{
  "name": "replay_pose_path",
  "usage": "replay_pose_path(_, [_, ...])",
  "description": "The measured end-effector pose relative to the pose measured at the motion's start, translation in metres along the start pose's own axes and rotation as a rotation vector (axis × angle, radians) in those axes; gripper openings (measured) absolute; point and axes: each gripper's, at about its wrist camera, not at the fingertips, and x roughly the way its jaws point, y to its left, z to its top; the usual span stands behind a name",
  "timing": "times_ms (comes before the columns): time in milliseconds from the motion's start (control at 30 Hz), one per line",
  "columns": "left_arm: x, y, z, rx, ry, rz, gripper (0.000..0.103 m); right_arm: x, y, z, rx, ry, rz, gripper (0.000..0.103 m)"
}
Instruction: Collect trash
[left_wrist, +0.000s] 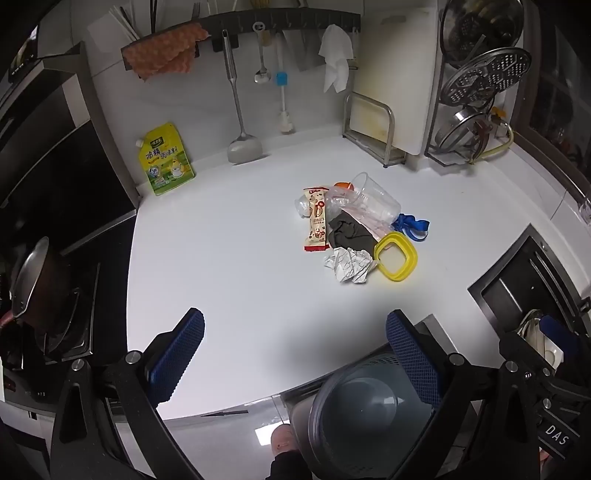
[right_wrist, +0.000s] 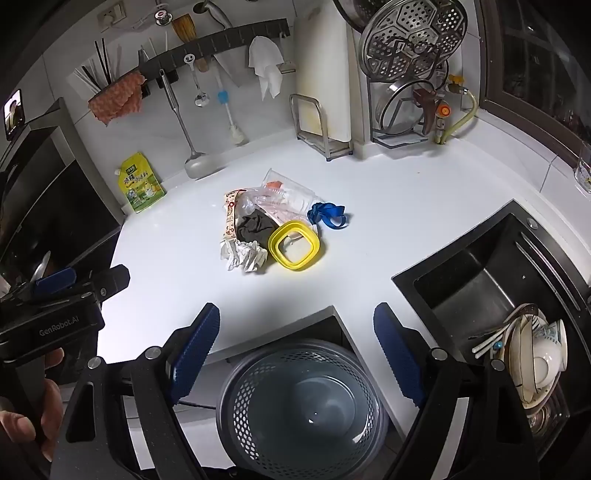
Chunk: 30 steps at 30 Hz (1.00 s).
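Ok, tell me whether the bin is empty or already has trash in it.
Empty: the right wrist view looks straight into the bin and shows only its bare bottom.

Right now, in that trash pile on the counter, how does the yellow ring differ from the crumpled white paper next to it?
The yellow ring is a smooth, rounded-square frame with an open middle; the crumpled paper is a wrinkled, irregular wad with no hole. The yellow ring is bright and glossy; the crumpled paper is dull white with faint print. The yellow ring lies on the sink side of the pile, the crumpled paper on the stove side. Both sit at the pile's near edge on the white counter.
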Motion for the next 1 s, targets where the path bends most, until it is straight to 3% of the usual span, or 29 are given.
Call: replay_pose_path(1000, [-0.0079,0.0074,0.0017,-0.001,-0.014,0.005,0.097,-0.0064,0.001,-0.0037,-0.001,-0.006,-0.006,0.081])
